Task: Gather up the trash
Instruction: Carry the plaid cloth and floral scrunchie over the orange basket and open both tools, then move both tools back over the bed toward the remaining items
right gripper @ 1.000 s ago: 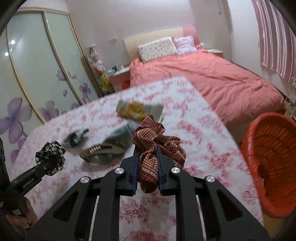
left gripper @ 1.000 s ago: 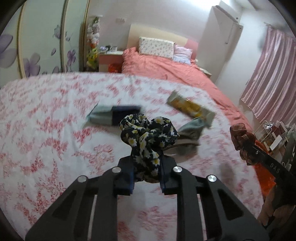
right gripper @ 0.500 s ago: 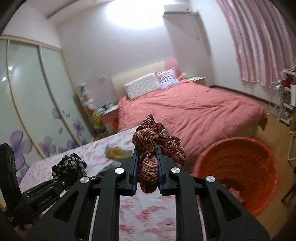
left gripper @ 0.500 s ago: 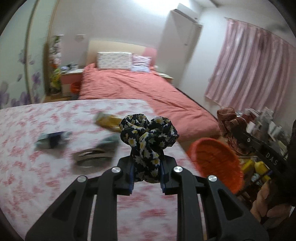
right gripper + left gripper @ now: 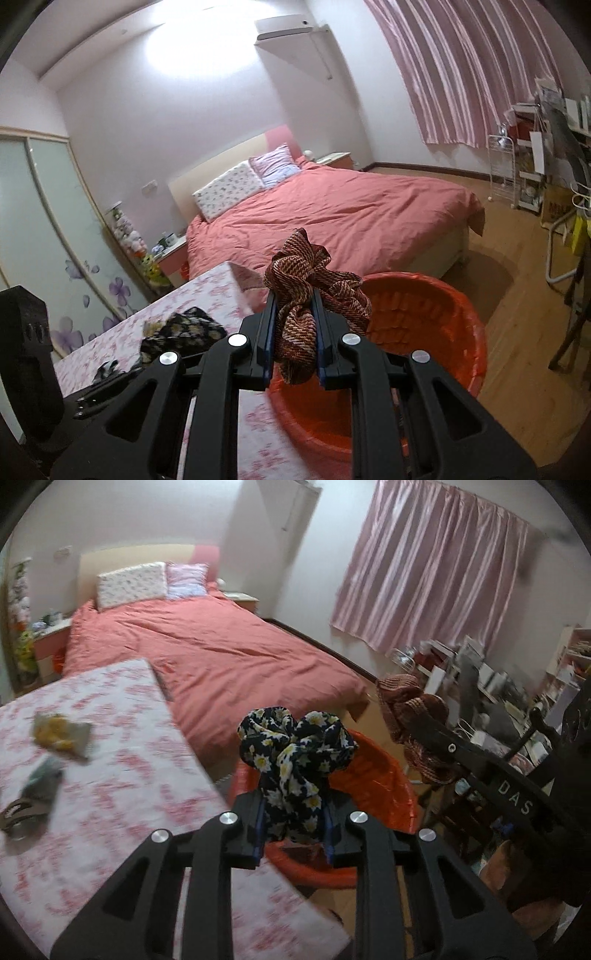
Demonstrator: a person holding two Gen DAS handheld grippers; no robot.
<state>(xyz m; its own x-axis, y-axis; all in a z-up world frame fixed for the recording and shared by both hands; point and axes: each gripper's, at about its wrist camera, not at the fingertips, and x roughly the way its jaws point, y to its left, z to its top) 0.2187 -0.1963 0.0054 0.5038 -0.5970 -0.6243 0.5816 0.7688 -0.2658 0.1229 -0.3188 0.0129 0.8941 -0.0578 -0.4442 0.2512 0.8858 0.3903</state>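
The daisy-print scrunchie [image 5: 295,753] sits clamped between the pads of the left claw [image 5: 293,830], whose jaws have just been easing apart with the fabric still pinched between them; the brown woven scrunchie [image 5: 314,299] is held the same way in the narrow right claw [image 5: 293,354]. Both items hang directly ahead of their claws, above the near rim of the orange basket [image 5: 436,295], which stands on the floor beyond the table [image 5: 122,760] edge. To complete the drop correctly, carry each claw forward until its item is fully over the basket opening, then spread the jaws wide enough that the soft fabric falls free; scrunchies tend to cling to pads. Release one side at a time if the claws crowd each other. The basket interior appears empty where visible, though its bottom is partly hidden behind the claws. To the left of the left claw, a yellow wrapper [image 5: 59,733] and other blurred items remain on the table.
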